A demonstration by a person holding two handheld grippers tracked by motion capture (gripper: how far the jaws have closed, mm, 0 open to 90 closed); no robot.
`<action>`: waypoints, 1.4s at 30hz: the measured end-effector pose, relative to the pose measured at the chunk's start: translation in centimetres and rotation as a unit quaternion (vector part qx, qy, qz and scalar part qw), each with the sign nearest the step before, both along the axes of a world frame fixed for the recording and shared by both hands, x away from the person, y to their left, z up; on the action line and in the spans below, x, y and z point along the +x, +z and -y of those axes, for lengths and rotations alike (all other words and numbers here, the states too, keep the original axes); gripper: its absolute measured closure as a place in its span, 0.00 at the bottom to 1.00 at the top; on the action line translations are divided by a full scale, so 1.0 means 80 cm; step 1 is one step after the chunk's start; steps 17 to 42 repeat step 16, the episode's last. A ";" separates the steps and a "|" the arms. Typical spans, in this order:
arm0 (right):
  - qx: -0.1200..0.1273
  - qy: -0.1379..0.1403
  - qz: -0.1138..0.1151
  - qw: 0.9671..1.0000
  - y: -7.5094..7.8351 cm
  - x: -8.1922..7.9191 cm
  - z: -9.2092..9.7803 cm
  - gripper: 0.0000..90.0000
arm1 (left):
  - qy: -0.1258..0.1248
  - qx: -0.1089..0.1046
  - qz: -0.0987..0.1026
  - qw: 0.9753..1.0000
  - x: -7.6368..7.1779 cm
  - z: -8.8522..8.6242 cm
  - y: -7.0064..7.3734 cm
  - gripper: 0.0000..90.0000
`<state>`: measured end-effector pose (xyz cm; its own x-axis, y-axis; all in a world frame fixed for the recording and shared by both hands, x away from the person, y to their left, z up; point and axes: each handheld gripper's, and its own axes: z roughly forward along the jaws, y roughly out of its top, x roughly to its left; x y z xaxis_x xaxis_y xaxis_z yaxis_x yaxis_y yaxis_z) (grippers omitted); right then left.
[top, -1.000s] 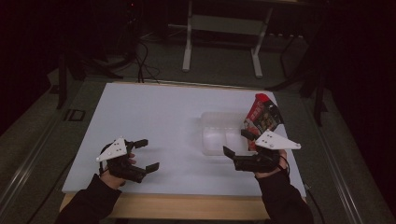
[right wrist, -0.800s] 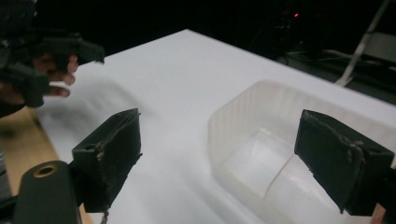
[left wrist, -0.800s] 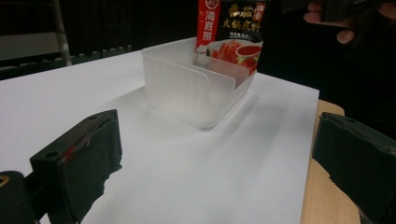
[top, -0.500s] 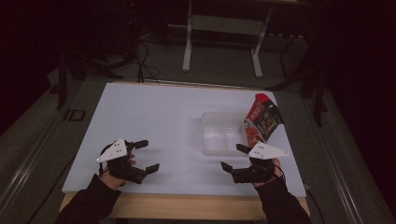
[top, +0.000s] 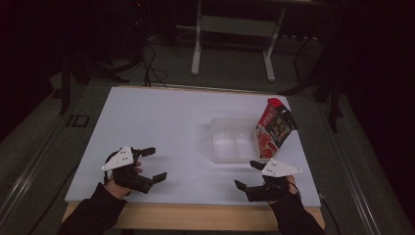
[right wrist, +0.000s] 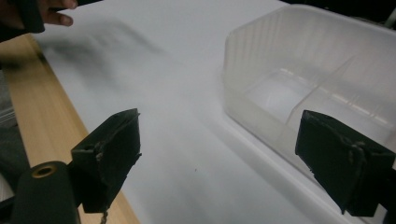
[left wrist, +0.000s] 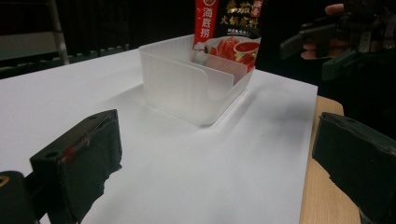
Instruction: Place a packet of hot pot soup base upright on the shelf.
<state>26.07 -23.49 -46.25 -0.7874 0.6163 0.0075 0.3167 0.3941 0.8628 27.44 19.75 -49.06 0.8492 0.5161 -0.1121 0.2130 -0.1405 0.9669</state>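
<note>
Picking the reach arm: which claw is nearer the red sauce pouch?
Right. The right claw sits just in front of the red sauce pouch and clear bin; the left claw is far across the table, at the near-left edge.

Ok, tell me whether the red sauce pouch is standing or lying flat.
Standing: the red sauce pouch sits on end inside the clear plastic divided bin, leaning on its right wall, top above the rim.
</note>
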 end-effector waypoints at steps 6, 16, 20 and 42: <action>-0.008 -0.004 -0.006 1.000 -0.012 0.003 0.007 0.16 | -0.004 0.004 -0.003 1.000 0.001 0.001 -0.002 0.02; -0.021 0.001 -0.003 1.000 -0.018 0.006 0.006 0.16 | -0.002 0.004 -0.002 1.000 0.000 0.002 -0.005 0.02; -0.021 0.001 -0.003 1.000 -0.018 0.006 0.006 0.16 | -0.002 0.004 -0.002 1.000 0.000 0.002 -0.005 0.02; -0.021 0.001 -0.003 1.000 -0.018 0.006 0.006 0.16 | -0.002 0.004 -0.002 1.000 0.000 0.002 -0.005 0.02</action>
